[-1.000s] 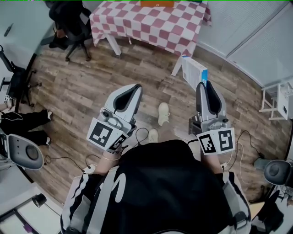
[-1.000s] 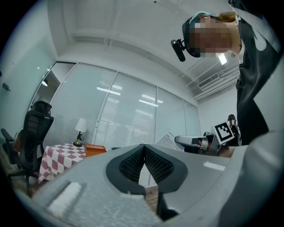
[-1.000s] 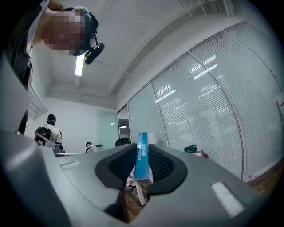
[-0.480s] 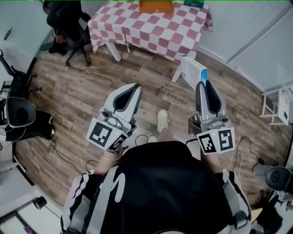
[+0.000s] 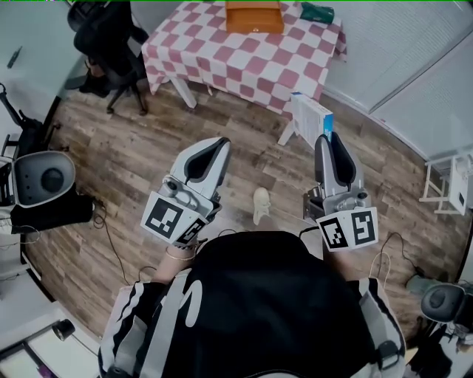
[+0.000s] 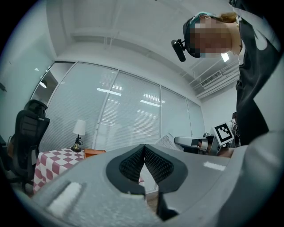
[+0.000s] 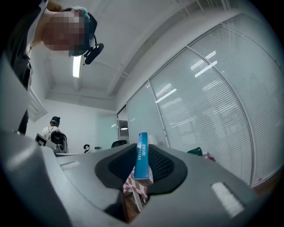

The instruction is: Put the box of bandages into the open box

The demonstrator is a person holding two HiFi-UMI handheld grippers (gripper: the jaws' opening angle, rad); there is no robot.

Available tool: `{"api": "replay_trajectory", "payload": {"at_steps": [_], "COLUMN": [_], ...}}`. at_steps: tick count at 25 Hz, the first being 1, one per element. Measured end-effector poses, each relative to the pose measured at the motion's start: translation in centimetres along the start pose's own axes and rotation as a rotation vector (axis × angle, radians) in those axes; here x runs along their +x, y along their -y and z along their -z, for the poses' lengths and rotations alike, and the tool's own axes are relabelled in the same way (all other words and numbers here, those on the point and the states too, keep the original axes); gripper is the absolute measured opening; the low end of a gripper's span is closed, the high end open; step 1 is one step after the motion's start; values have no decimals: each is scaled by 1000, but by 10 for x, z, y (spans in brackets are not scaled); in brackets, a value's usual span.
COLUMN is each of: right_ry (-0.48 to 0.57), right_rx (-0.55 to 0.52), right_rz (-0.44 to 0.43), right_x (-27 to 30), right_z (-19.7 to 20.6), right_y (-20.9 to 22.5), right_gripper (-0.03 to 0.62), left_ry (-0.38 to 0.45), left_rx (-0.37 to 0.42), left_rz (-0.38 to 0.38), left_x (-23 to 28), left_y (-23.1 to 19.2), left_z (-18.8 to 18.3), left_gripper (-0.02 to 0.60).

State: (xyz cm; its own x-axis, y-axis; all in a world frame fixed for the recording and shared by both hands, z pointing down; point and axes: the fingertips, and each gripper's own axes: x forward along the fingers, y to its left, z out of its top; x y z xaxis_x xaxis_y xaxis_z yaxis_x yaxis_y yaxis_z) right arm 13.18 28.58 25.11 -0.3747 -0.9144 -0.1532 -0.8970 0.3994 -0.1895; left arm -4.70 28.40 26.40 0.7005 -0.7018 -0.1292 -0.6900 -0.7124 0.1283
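Observation:
The box of bandages (image 5: 311, 118), white with a blue edge, stands upright between the jaws of my right gripper (image 5: 326, 140), which is shut on it. In the right gripper view the box's blue edge (image 7: 141, 155) rises between the pads of that gripper (image 7: 143, 156). My left gripper (image 5: 219, 142) is held out level beside it. In the left gripper view its tips (image 6: 143, 147) meet with nothing between them. The orange open box (image 5: 253, 16) sits on the table with the red-checked cloth (image 5: 244, 55), ahead of both grippers; it shows too in the left gripper view (image 6: 94, 152).
A green thing (image 5: 318, 12) lies at the table's far right corner. A black office chair (image 5: 103, 29) stands left of the table. A lamp (image 6: 79, 133) is on the table. Cables and a grey device (image 5: 43, 177) are on the wood floor at left. A white rack (image 5: 447, 173) stands at right.
The table and orange box have come nearer and further into the head view. Both grippers have kept their pose, and the bandage box stays in the right one.

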Motion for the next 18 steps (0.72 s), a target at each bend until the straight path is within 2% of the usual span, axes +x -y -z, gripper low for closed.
{"api": "replay_trajectory", "payload": {"at_steps": [18], "right_ry": [-9], "right_rx": [27], "right_rz": [-33], "right_x": [76], "right_z": [-3], "right_y": [57], "right_gripper": [83], "left_ry": [-5], "left_rx": [2], "left_rz": [-29], "left_x": [81], "left_y": [-45], "left_z": [1], "left_gripper": [0]}}
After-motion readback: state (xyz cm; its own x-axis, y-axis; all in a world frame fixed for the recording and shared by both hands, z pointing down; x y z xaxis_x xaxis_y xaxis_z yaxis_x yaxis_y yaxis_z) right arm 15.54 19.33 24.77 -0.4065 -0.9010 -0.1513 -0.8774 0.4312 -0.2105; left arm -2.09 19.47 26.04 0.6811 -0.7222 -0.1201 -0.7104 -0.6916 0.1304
